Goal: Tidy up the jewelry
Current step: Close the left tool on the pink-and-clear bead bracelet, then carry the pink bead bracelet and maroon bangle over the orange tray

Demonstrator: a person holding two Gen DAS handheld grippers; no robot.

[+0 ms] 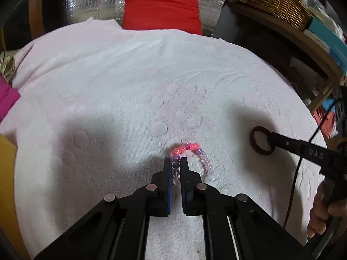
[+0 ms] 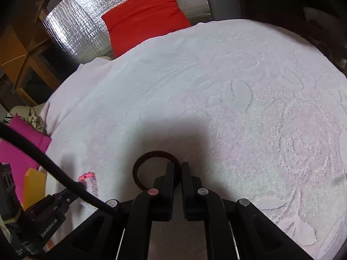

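Note:
My left gripper (image 1: 176, 161) is shut on a beaded bracelet (image 1: 190, 149) with pink, purple and clear beads, just above the white towel (image 1: 130, 86). The bracelet loops out to the right of the fingers. My right gripper (image 2: 177, 165) is shut on a dark brown ring bangle (image 2: 138, 166), which curves out to the left of its fingers. In the left wrist view the right gripper (image 1: 272, 135) holds the bangle (image 1: 253, 143) at the right. In the right wrist view the bracelet (image 2: 90, 178) and the left gripper (image 2: 81, 185) show at the lower left.
A red cushion (image 1: 161, 8) lies against silver foil at the back of the towel. A wicker basket (image 1: 275, 2) sits on a wooden shelf at the right. Pink fabric (image 1: 7, 101) and a yellow object (image 1: 6, 184) lie at the left edge.

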